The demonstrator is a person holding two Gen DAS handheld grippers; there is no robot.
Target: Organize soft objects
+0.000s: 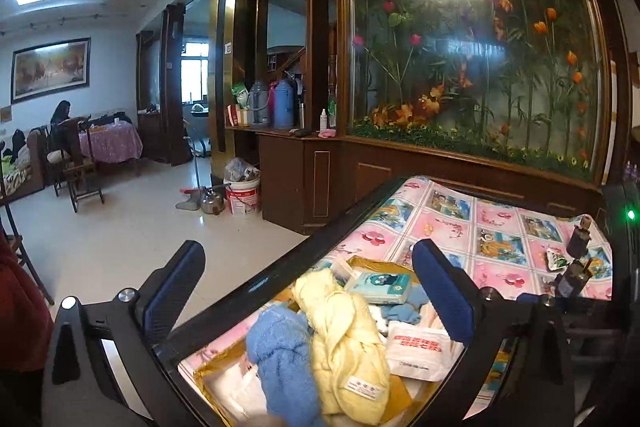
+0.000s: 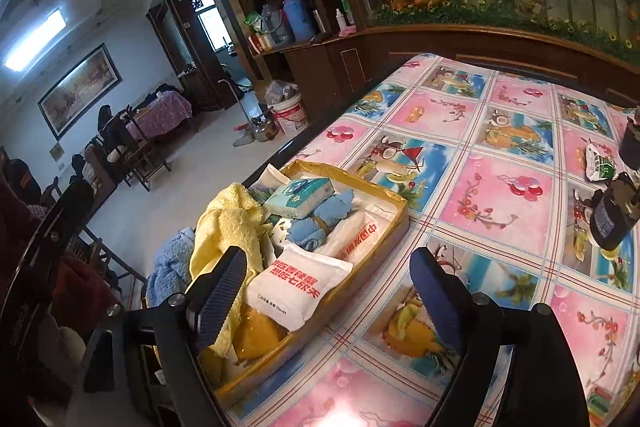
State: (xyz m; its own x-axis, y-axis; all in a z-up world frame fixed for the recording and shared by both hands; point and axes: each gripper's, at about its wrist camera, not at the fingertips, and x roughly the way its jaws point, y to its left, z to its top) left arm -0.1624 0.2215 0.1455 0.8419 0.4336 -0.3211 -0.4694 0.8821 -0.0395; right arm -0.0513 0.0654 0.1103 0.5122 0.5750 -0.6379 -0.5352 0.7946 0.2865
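Both grippers' fingers spread wide, empty; only the right view shows the gold tray's (image 2: 394, 223) far rim.

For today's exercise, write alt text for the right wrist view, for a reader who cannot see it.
An open right gripper hovers over a shallow gold box holding a yellow towel, a rolled blue towel and white packets. The box sits at the edge of a table with a pink-and-blue tablecloth.
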